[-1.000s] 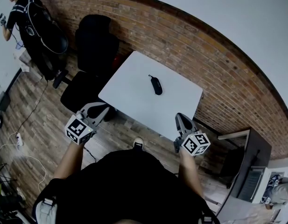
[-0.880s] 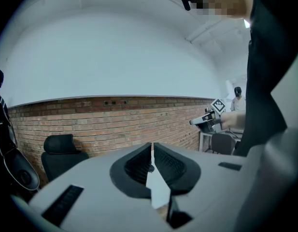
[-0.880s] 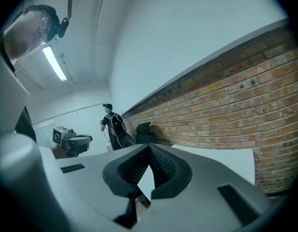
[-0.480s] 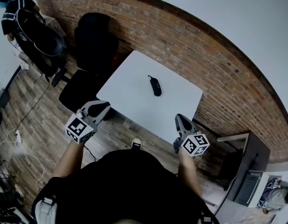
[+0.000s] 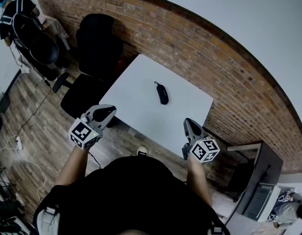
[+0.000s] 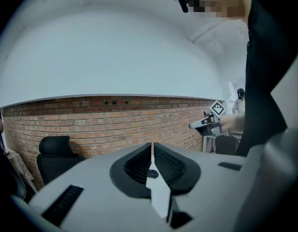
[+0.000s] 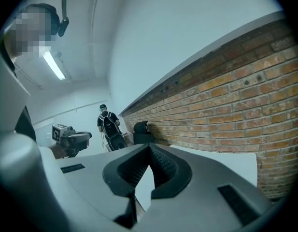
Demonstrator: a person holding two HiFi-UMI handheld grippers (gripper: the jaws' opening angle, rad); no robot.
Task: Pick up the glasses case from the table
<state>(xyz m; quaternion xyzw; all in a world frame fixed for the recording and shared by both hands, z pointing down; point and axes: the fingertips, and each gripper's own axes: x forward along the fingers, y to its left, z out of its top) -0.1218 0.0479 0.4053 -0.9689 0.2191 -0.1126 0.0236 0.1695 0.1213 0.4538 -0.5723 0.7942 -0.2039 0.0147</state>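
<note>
My left claw point(image 5: 107, 111) is pinched shut and has nothing in it. My right claw point(image 5: 188, 125) is pinched shut too, and it is empty as well. Both are grey, with dark ribbed pads point(image 6: 138, 164) inside. Both hang close to the near edge of the bench point(image 5: 136, 80), well apart from the case point(image 5: 162, 92).

The case lies at my 12 o'clock, about the middle of the bench. It is small, black, long and round at the ends, with a thin little tail at its far end. The flat white top lies between my claws and the case. The bench is smooth and has four straight sides.

A black chair point(image 5: 94, 45) with a tall padded back stands at the bench's 10 o'clock, just beside that corner. A rough brick wall point(image 5: 199, 43) runs behind the bench, from 10 o'clock round to 3 o'clock. The floor point(image 5: 40, 124) is made of brown wood planks, and a white cable point(image 5: 16, 148) lies on it at my 9 o'clock. Another person point(image 5: 14, 14) in dark clothes stands far off at 10 o'clock. A dark desk point(image 5: 262, 173) stands at my 4 o'clock.
</note>
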